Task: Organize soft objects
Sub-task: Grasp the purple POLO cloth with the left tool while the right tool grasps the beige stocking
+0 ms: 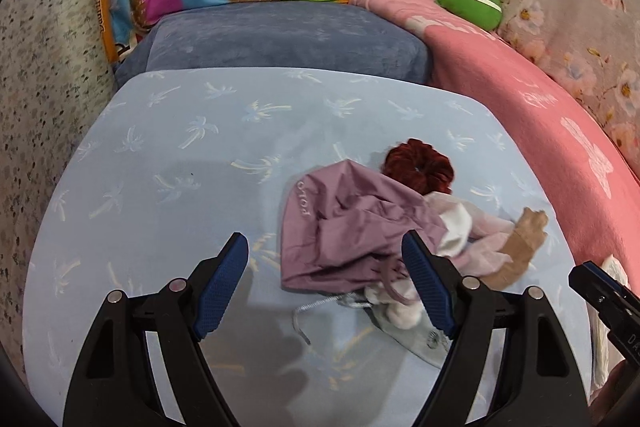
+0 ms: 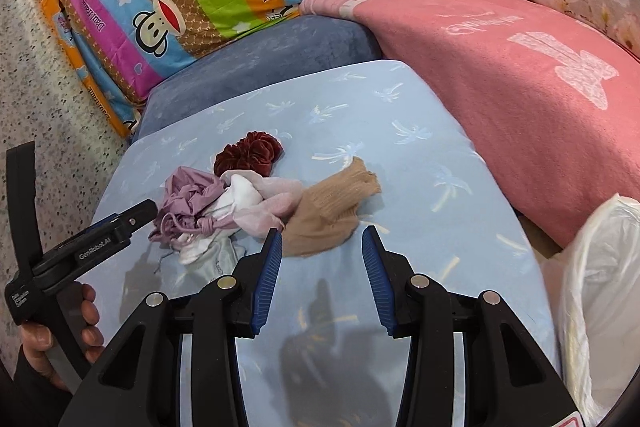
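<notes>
Near the light blue pillow's [image 2: 400, 131] front edge, both grippers, left [image 1: 324, 285] and right [image 2: 322, 273], are hovering jaws apart and empty over the floppy, featherweight tan sock [image 2: 332, 207], probably easiest pinching mid-bunch.

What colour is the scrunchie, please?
The scrunchie is dark red velvet, clearest in the right wrist view.

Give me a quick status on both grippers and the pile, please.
Left gripper open, empty. Right gripper open, empty. Soft pile untouched on blue pillow. Nothing blocking.

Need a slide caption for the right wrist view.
Right gripper open above a tan sock on the pale blue pillow, beside a dark red scrunchie.
</notes>
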